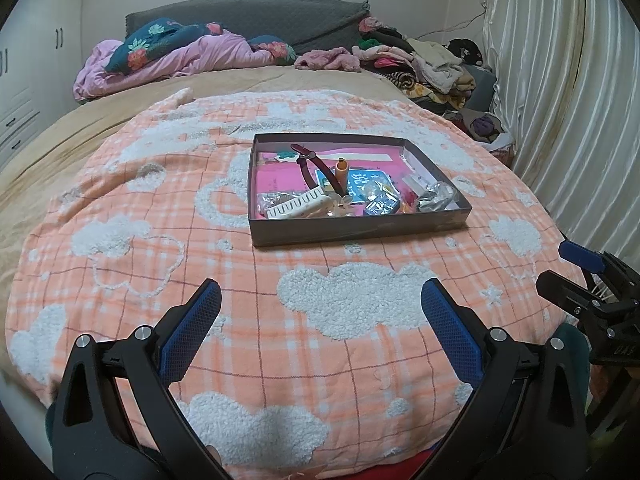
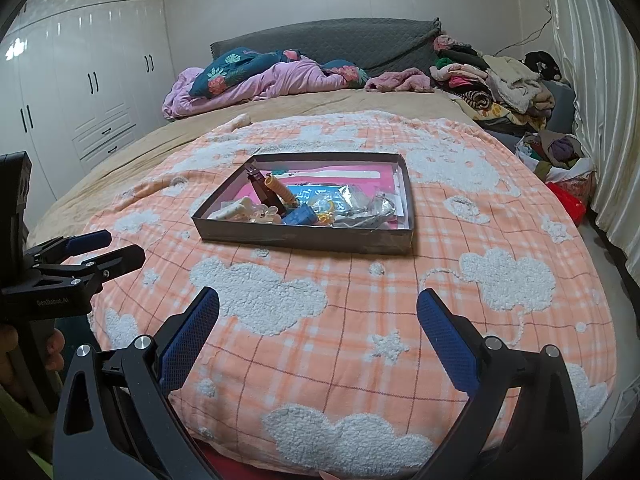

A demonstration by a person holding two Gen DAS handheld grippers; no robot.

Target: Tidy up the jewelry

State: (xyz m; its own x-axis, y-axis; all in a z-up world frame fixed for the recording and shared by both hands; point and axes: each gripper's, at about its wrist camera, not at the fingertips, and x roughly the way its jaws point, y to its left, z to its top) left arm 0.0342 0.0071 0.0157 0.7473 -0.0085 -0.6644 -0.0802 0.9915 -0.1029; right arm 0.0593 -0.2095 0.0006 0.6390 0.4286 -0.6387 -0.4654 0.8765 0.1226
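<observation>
Grey tray (image 1: pixel 360 232) on orange plaid blanket (image 1: pixel 280 340), mid-bed, holding watch (image 1: pixel 316 160), cream hair clip (image 1: pixel 296 204), foil packets (image 1: pixel 436 196) and mixed trinkets. Left gripper (image 1: pixel 320 300) and right gripper (image 2: pixel 318 304) both spread wide, empty, hovering above blanket short of tray. Clothes pile (image 1: pixel 432 68) far right near curtain (image 1: pixel 560 100).

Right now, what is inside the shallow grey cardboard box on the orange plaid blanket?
The grey cardboard box holds a dark red strap watch, a cream hair claw, an orange spiral tie, and crinkled clear packets, all on pink paper. What lies underneath is covered.
</observation>
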